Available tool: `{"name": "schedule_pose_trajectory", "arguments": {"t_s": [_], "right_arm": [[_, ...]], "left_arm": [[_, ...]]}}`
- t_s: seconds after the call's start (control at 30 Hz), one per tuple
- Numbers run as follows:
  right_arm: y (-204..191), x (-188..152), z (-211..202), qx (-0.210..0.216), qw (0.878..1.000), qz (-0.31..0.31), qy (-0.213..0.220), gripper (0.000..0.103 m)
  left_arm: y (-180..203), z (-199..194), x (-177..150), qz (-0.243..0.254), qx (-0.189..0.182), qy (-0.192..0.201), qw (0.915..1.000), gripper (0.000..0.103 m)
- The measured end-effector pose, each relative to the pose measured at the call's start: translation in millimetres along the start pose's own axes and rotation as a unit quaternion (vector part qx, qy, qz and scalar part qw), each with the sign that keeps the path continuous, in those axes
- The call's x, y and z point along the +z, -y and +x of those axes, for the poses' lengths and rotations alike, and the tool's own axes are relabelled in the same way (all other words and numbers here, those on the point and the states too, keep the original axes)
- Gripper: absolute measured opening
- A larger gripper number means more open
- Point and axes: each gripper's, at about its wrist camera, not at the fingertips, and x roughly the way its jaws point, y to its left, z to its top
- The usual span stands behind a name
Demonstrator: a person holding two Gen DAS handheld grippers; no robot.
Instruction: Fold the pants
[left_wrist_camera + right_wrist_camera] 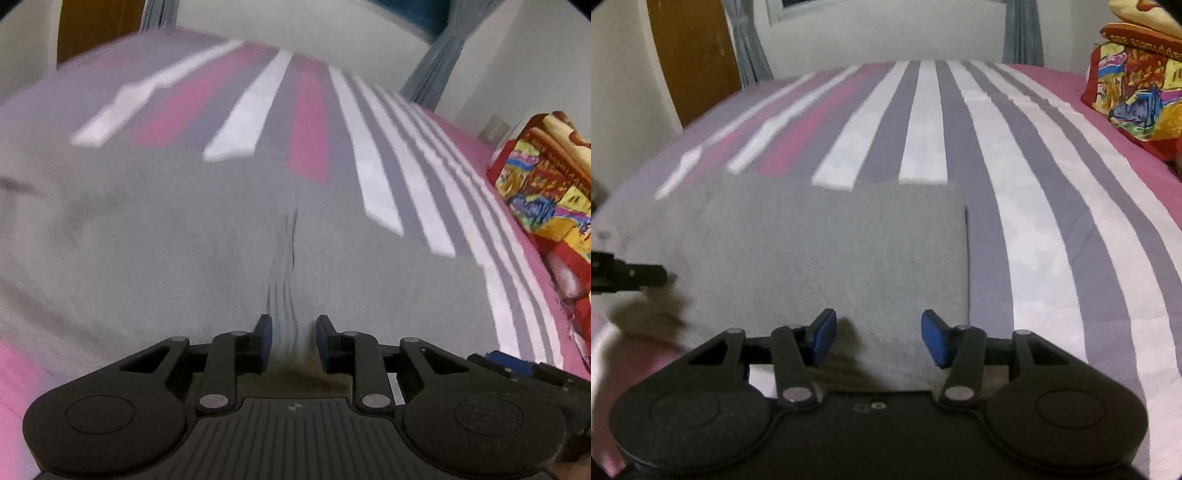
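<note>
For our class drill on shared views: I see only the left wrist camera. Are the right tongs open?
Observer: Yes, the right tongs are open, their blue pads apart above the near edge of the gray pants.
Operator: Where does the cloth end on the right?
Observer: At a straight edge lying on the striped bedspread.
Operator: Do you see my left tongs?
Observer: Only a black part of the left tongs shows, at the cloth's left side.

pants (pixel 820 251): soft matt grey cloth, kinda fleecy
bed sheet (pixel 1045 206): smooth striped cotton-looking cloth
left hand-held gripper (pixel 294 343): matt black plastic, blue rubbery pads, shiny metal pivot pins
door (pixel 690 55): brown wood, slight sheen
curtain (pixel 748 48): grey cloth
</note>
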Motion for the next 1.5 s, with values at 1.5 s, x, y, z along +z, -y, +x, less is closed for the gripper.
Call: {"name": "schedule_pose_trajectory", "arguments": {"t_s": [1.5], "right_arm": [[-116.1,8.5,33.9,0.056,0.996,-0.068,-0.014,0.063]], "left_arm": [[-190.5,-47.2,-6.2,-0.173,0.079,-0.004,0.9817,0.053]]}}
